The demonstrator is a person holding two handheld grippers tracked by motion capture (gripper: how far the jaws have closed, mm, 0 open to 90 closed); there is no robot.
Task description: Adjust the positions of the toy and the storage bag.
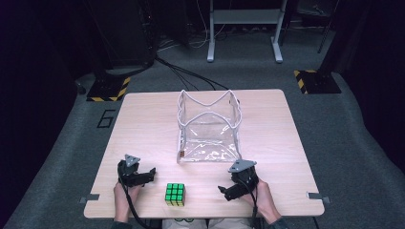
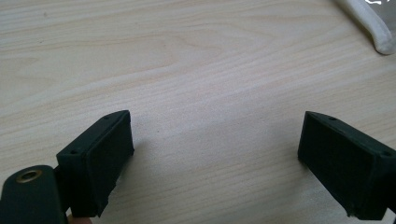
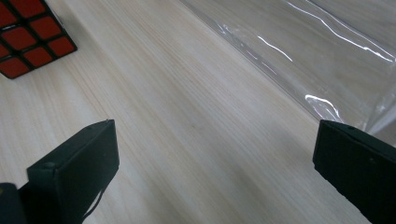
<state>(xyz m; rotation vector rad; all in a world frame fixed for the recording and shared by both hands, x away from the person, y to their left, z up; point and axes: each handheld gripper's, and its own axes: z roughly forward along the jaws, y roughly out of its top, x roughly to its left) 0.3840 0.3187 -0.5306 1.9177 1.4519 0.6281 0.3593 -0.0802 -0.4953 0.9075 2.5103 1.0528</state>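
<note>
Standing empty mid-table, clear bag [image 1: 208,129]; cube [image 1: 175,194] lies between released left gripper [image 1: 152,172] and right gripper [image 1: 223,191].

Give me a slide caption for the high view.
Two open grippers, left and right, flank a Rubik's cube before a clear bag.

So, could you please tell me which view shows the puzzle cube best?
The high view: the whole puzzle cube sits there between both grippers, green face up. The right gripper view catches only a red corner.
</note>
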